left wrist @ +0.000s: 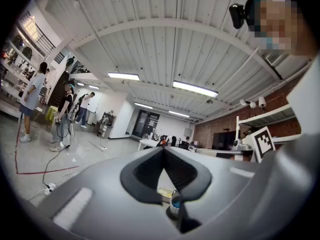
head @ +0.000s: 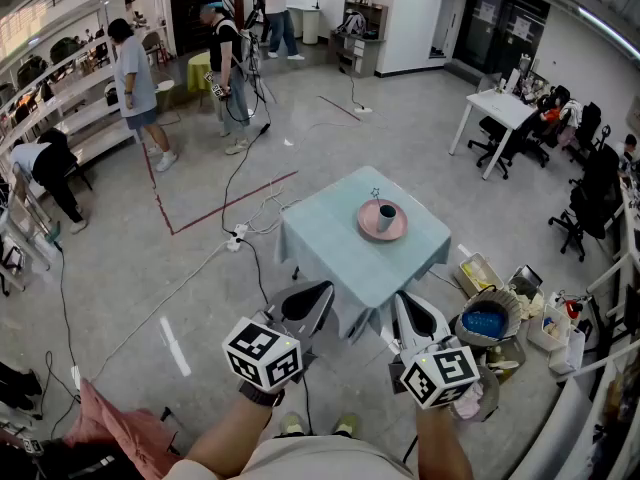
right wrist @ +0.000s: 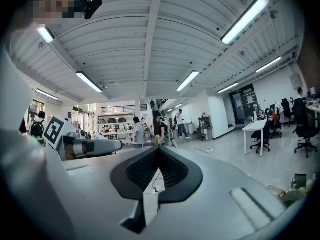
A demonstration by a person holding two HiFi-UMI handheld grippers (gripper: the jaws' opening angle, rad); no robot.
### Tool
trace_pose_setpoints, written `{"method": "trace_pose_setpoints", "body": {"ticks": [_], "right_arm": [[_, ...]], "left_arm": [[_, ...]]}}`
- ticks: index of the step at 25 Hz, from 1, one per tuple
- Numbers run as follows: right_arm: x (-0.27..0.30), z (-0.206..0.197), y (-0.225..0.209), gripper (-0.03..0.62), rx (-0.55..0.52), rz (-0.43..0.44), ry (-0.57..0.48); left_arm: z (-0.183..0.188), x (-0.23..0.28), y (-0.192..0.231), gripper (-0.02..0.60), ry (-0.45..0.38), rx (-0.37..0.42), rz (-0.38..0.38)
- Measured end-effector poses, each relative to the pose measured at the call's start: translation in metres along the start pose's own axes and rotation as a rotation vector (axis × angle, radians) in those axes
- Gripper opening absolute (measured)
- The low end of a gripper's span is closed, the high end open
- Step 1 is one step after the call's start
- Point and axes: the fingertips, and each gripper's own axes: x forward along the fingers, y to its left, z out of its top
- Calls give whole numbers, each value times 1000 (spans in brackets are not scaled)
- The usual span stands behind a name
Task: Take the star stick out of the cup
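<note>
Both sets of jaws are pinched together on nothing, left gripper [head: 305, 303] and right gripper [head: 415, 318] hanging low at the near table [head: 330, 258] edge. Star stick [head: 377, 196] stands roughly upright in the cup [head: 387, 212], well apart at about 12 o'clock from the right gripper, which looks the nearer one

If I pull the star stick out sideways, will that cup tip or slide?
Possibly. The cup looks small and merely stands on the pink plate, so a sideways drag may tip or slide it. The star stick looks thin and leans at the rim; lifting along its lean probably disturbs the cup least.
</note>
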Motion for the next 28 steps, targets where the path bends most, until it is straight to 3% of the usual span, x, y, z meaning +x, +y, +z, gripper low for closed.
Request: {"method": "trace_pose_setpoints", "body": {"ticks": [14, 28], "right_arm": [[-2, 2, 12, 6, 21, -14, -49], [19, -2, 24, 6, 29, -75, -67]], "left_arm": [[-2, -17, 14, 6, -5, -1, -9], [1, -39, 58, 6, -10, 7, 7]]}}
